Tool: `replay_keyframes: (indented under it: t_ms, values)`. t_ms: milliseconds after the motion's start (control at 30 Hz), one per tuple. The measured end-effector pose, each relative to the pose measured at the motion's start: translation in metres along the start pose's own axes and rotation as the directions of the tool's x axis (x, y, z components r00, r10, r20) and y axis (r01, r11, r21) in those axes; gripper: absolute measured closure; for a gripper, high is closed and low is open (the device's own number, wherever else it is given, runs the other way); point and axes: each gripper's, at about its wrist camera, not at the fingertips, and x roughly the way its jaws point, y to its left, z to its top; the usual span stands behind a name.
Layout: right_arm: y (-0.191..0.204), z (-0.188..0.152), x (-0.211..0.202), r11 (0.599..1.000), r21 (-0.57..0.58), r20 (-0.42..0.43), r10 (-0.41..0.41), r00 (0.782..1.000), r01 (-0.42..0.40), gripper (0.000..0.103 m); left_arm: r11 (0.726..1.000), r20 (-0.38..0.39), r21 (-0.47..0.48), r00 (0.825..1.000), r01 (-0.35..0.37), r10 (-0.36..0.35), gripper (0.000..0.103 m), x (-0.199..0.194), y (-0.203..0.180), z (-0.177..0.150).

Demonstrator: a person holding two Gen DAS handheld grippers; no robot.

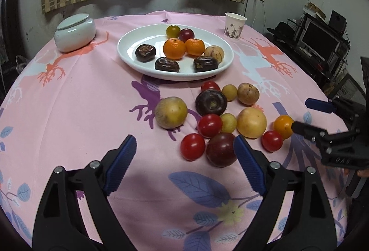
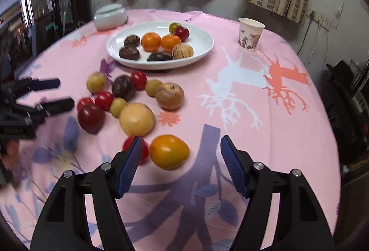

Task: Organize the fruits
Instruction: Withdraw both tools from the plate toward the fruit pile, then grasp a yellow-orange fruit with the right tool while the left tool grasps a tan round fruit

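Orange tomato (image 2: 169,152) sits between the right gripper's (image 2: 180,158) spread, empty fingers, near the table's front edge beside a red cherry tomato (image 2: 144,150). Left gripper (image 1: 184,165) gapes wide, holding nothing, at the loose fruit pile; white plate (image 1: 129,43) farther back.

white plate (image 1: 129,52); pink deer-print tablecloth (image 1: 92,98); orange tomato (image 2: 169,152)

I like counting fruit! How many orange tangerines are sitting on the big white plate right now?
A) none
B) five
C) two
C: two orange tangerines sit side by side in the middle of the white plate, among dark fruits and a pale striped one.
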Motion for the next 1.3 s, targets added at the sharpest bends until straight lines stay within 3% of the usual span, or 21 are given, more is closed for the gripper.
replay_keyframes:
  t_ms: [67, 400, 500, 600, 633, 667, 867, 1100, 1300]
  values:
    - [0.003, -0.002, 0.002, 0.999, -0.016, -0.005, 0.031, 0.999, -0.032, 0.033, 1.000, 0.003, -0.008, 1.000, -0.004, 0.004, 0.014, 0.000, 0.002, 0.000]
    - [0.011, -0.007, 0.014, 0.998, -0.056, -0.046, -0.003, 0.999, 0.001, 0.041, 0.999, -0.010, -0.038, 1.000, -0.010, 0.010, 0.012, 0.000, 0.011, 0.000]
    - [0.009, -0.006, 0.018, 0.999, -0.041, -0.021, -0.027, 0.999, 0.026, 0.042, 0.999, 0.004, -0.033, 1.000, -0.022, 0.022, 0.012, -0.001, 0.010, 0.000]
    - [0.009, -0.006, 0.022, 0.999, -0.047, 0.001, -0.020, 1.000, 0.020, 0.050, 0.999, 0.008, -0.025, 0.999, -0.034, 0.034, 0.012, -0.001, 0.010, 0.000]
    - [0.007, -0.005, 0.023, 0.999, -0.038, -0.005, 0.000, 1.000, -0.001, 0.058, 0.999, 0.007, -0.026, 0.999, -0.034, 0.034, 0.012, -0.001, 0.010, 0.000]
    - [0.004, -0.004, 0.023, 1.000, -0.026, -0.007, 0.007, 1.000, -0.008, 0.060, 0.999, 0.007, -0.027, 0.999, -0.034, 0.034, 0.012, -0.001, 0.010, 0.000]
    - [0.005, -0.005, 0.026, 1.000, -0.028, -0.021, 0.001, 1.000, -0.002, 0.060, 0.998, -0.005, -0.055, 1.000, -0.030, 0.030, 0.011, 0.000, 0.016, 0.001]
    - [0.012, -0.007, 0.035, 0.995, -0.072, 0.002, -0.069, 0.998, 0.069, 0.060, 0.998, -0.013, -0.056, 0.999, -0.033, 0.033, 0.011, 0.004, 0.017, -0.001]
    - [0.009, -0.006, 0.032, 1.000, -0.029, -0.013, -0.008, 1.000, 0.008, 0.060, 0.996, 0.011, -0.056, 0.998, -0.064, 0.065, 0.011, 0.001, 0.022, 0.000]
